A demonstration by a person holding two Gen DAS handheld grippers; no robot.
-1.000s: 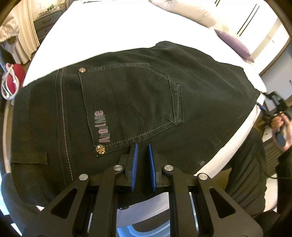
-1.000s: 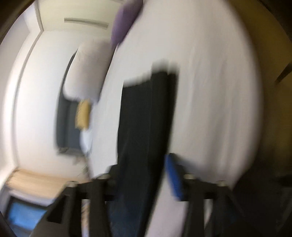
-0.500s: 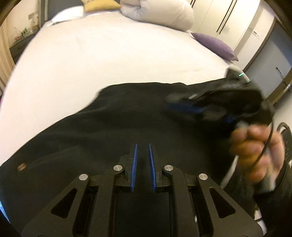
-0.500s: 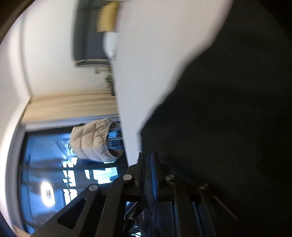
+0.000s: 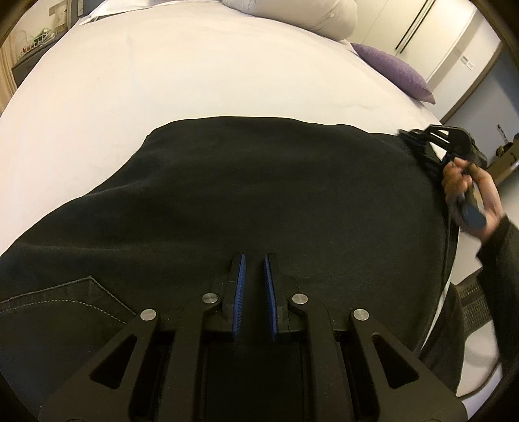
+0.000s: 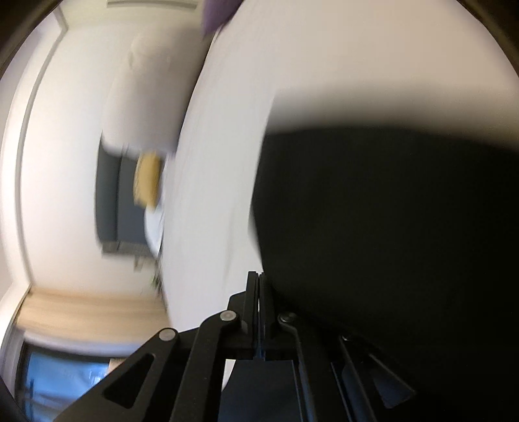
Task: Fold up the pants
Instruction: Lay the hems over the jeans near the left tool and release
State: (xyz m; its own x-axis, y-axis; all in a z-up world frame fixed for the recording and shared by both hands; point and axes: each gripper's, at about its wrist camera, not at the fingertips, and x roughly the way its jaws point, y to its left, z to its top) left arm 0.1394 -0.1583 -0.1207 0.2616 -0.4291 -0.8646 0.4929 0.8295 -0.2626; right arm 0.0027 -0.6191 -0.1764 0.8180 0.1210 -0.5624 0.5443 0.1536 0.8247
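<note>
Black pants (image 5: 259, 181) lie flat across a white bed (image 5: 162, 65); a stitched back pocket (image 5: 81, 298) shows at the lower left. My left gripper (image 5: 254, 256) hovers low over the middle of the cloth, its blue pads drawn in to a narrow slit with nothing between them. A hand (image 5: 470, 191) holds my right gripper (image 5: 410, 134) at the pants' far right edge. In the blurred right wrist view the right gripper (image 6: 258, 275) is shut, pads together, with the pants (image 6: 389, 227) just beside its right finger; no cloth shows between the pads.
A white pillow (image 5: 298, 13) and a purple cushion (image 5: 395, 71) lie at the far end of the bed. Wardrobe doors (image 5: 447, 35) stand beyond. The bed's edge (image 5: 451, 282) runs down the right side, past a dark sleeve (image 5: 499, 276).
The left gripper slid from the back pocket along the pants toward the leg. The right gripper closed its jaws and swung in to the pants' right edge.
</note>
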